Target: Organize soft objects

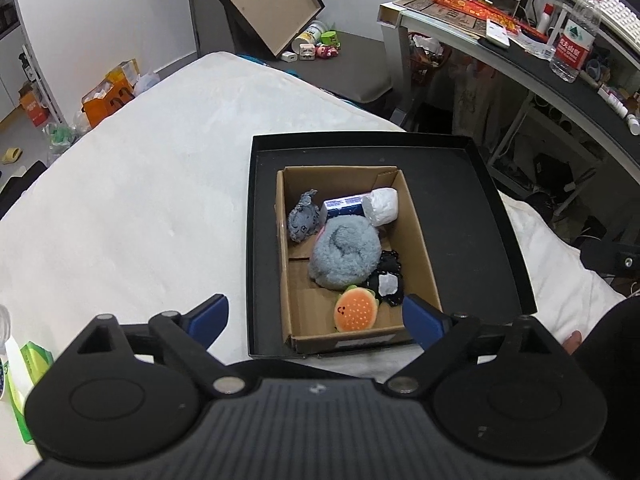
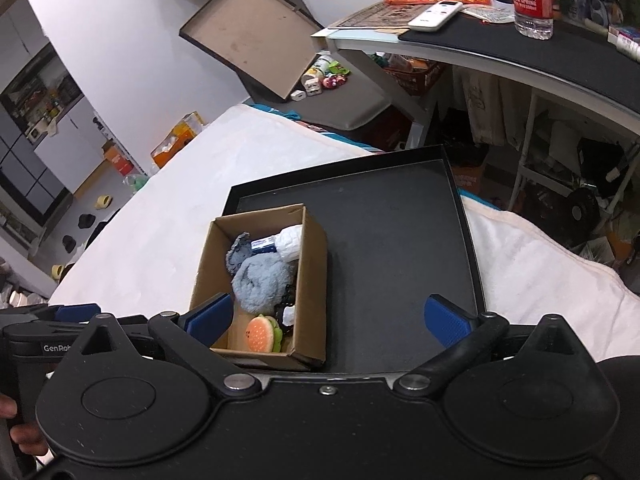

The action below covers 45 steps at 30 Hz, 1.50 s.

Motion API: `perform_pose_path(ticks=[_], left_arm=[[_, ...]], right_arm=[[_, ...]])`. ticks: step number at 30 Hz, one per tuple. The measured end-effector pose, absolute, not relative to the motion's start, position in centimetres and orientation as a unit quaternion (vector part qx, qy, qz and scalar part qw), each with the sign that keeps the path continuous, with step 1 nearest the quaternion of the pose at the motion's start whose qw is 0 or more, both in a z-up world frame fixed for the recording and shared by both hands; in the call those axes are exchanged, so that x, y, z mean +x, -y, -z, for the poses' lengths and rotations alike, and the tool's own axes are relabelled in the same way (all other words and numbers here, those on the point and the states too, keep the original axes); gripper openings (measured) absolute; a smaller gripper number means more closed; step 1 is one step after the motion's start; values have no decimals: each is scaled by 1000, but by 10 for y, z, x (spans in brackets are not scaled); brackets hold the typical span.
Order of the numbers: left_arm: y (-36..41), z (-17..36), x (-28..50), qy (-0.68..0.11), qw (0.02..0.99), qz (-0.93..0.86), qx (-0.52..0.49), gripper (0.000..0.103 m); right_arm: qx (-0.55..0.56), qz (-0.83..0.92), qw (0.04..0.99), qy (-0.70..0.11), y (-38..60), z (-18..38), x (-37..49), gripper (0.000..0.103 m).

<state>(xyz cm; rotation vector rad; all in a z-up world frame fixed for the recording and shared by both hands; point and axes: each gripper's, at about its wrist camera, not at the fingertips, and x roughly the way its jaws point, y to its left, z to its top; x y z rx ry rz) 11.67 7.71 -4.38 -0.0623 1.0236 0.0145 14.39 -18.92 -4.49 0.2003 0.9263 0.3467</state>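
Both tools empty, blue ribbed pads spread wide: left tool point(image 1: 316, 322), right tool point(image 2: 328, 320). Cardboard box point(image 1: 416, 236) sits in a shallow black tray point(image 1: 496, 216) on a white bed point(image 1: 140, 184), just ahead of the left tool, ahead-left of the right one. Inside the box: fuzzy grey-blue round plush point(image 1: 345, 254) in the middle, flat burger plush point(image 1: 356, 311) nearest the tool, small grey knit toy point(image 1: 303, 222) at the far left, blue-white tissue pack point(image 1: 344, 206) and a white crumpled wad point(image 1: 381, 206) at the far end, black-and-white fabric piece point(image 1: 386, 284) against the right wall. Right view alone shows the left tool's handle at lower left and a remote point(image 2: 436, 15) on the worktop point(image 2: 560, 52); left view shows a green packet point(image 1: 30, 384) by the tool's left.
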Motion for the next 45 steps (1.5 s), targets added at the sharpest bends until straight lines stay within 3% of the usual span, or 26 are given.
perform_pose_path(ticks=[45], left_arm=[[-45, 34, 78, -476, 879, 25, 3, 94]], right_arm=[[97, -153, 888, -424, 191, 38, 100, 103]])
